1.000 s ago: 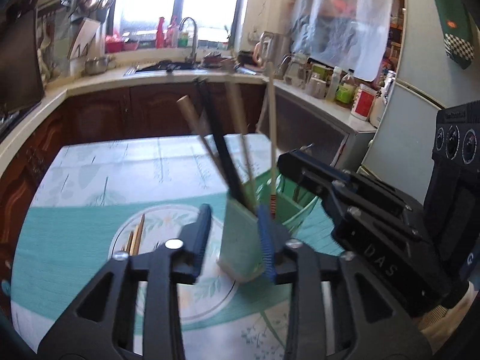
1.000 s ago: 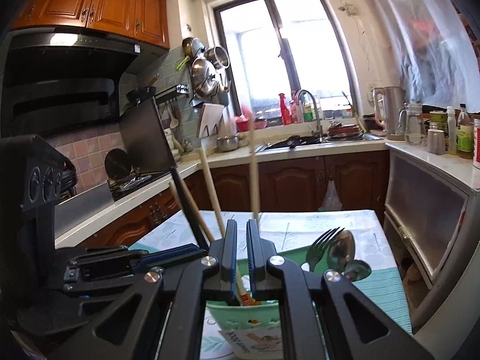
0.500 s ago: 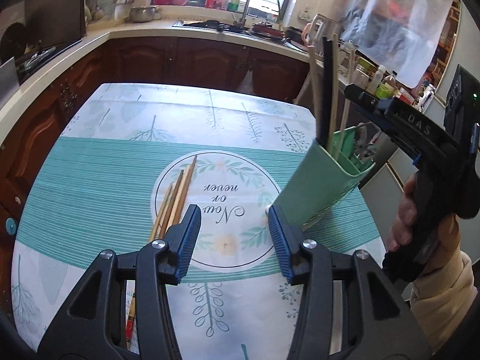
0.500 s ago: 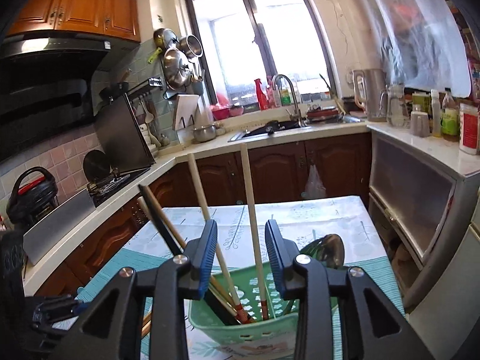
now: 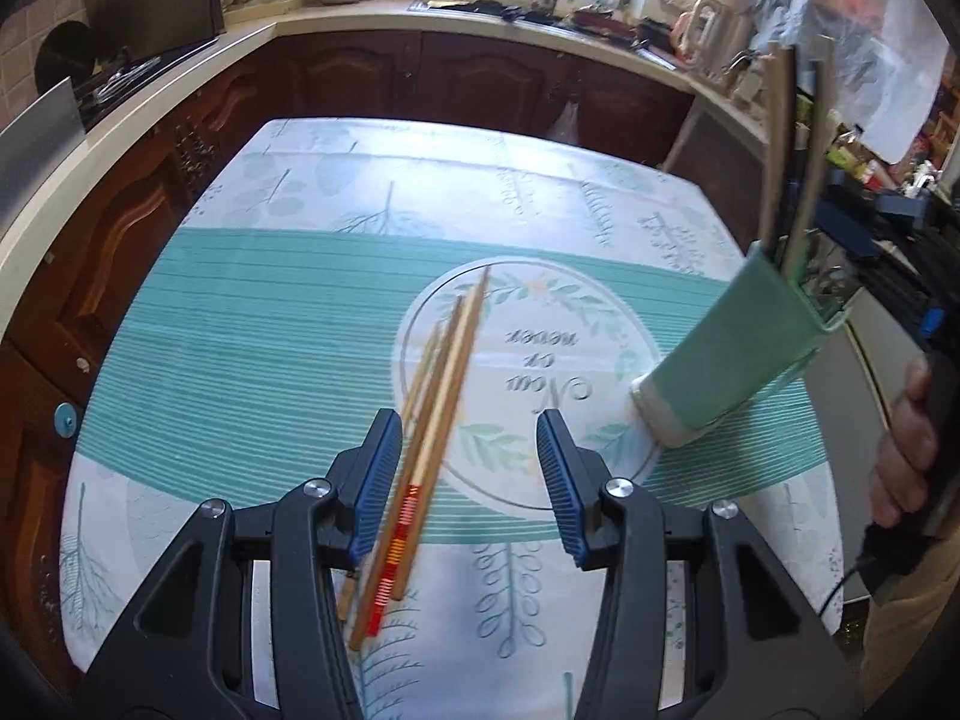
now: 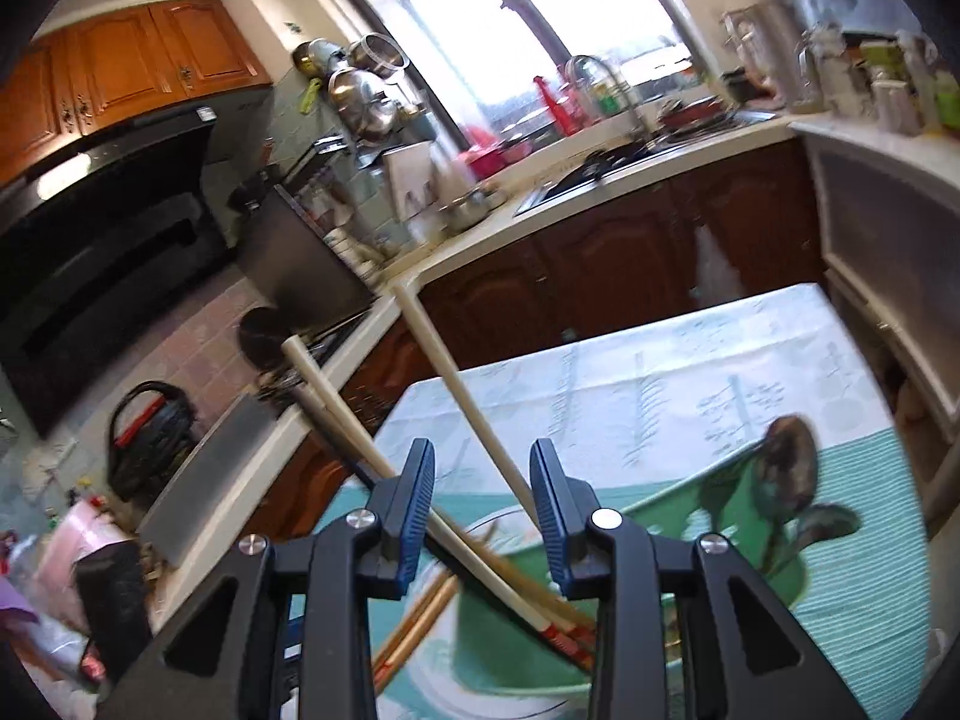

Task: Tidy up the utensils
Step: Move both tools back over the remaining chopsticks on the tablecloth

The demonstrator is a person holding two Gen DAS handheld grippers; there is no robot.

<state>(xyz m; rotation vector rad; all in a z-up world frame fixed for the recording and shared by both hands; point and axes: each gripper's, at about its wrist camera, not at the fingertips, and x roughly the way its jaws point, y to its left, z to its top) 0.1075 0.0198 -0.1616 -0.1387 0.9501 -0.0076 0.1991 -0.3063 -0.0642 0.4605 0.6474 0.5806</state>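
Observation:
A green utensil holder (image 5: 744, 354) stands on the table at the right, with chopsticks (image 5: 780, 150) upright in it. Several wooden chopsticks (image 5: 444, 384) lie loose on the tablecloth. My left gripper (image 5: 468, 474) is open and empty, just above their banded ends. In the right wrist view the holder (image 6: 690, 552) sits just below my right gripper (image 6: 483, 510), which is open and empty. Pale chopsticks (image 6: 456, 384) lean out of the holder, passing between its fingers. Spoons (image 6: 786, 480) stand in the holder's right part.
The table carries a teal and white printed cloth (image 5: 252, 324). Dark wood cabinets (image 5: 372, 72) and a pale counter run along the left and back. A sink (image 6: 606, 168) sits under the window. The person's right hand (image 5: 906, 450) shows at the table's right edge.
My right gripper has opened and let go of the chopstick, which now rests in the holder. My left gripper swung left from the holder and down over the loose chopsticks.

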